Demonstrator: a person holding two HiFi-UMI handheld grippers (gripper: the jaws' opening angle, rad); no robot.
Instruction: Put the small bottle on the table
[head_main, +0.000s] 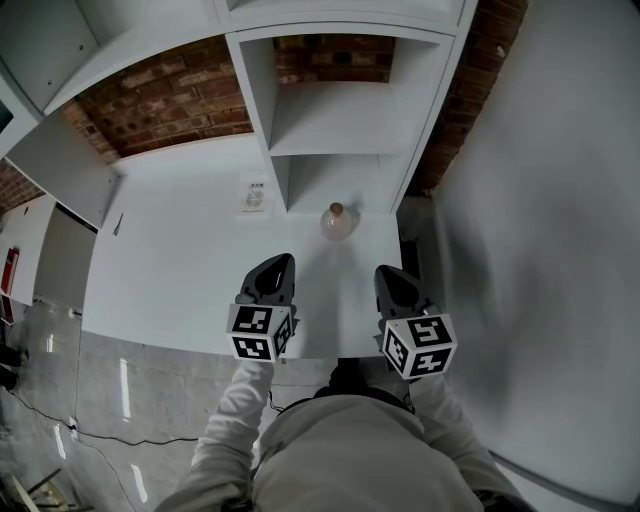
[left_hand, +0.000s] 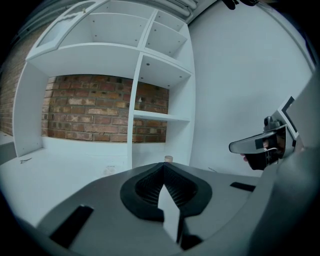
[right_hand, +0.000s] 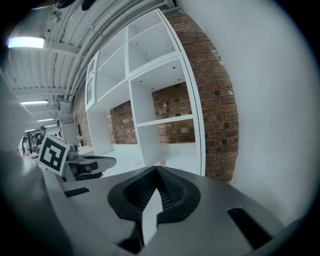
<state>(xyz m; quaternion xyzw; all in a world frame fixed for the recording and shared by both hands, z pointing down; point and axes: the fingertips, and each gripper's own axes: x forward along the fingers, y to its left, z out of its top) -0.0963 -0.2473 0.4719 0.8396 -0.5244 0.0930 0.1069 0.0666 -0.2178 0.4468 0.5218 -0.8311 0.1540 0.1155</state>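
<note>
The small round clear bottle with a cork top stands upright on the white table, just in front of the lower shelf opening. My left gripper is near the table's front edge, short of the bottle and slightly to its left, jaws shut and empty. My right gripper is beside it on the right, also shut with nothing held. In the left gripper view only the bottle's cork peeks over the closed jaw tips, and the right gripper shows at the right.
A white shelf unit with open compartments stands at the back of the table against a brick wall. A small printed sticker lies left of the shelf's upright. A white wall runs along the right.
</note>
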